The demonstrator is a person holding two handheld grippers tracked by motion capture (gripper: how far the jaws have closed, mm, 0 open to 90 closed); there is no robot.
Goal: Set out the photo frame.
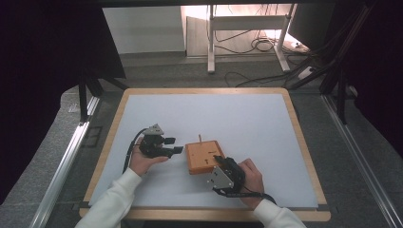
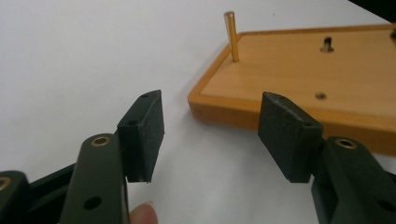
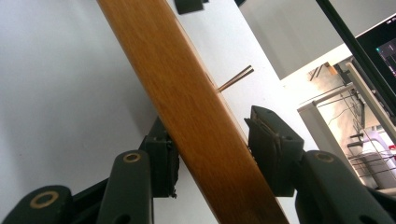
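Observation:
A flat orange wooden board (image 1: 203,156) lies on the white mat, with a thin upright peg (image 1: 200,138) at its far left corner. My left gripper (image 1: 174,145) hovers just left of the board, open and holding nothing. From the left gripper view the board (image 2: 299,70) is ahead on the right, the peg (image 2: 231,37) stands in it, and small holes (image 2: 327,44) show on top. My right gripper (image 1: 219,162) is at the board's near right corner. In the right gripper view the board's edge (image 3: 187,102) runs between both pads (image 3: 268,140), clamped.
The white mat (image 1: 237,114) covers a wood-rimmed table (image 1: 304,142). Beyond the far edge are desk legs (image 1: 210,42) and floor cables (image 1: 256,45). Metal rails (image 1: 62,166) run along both sides. A monitor (image 3: 380,42) shows at the far right.

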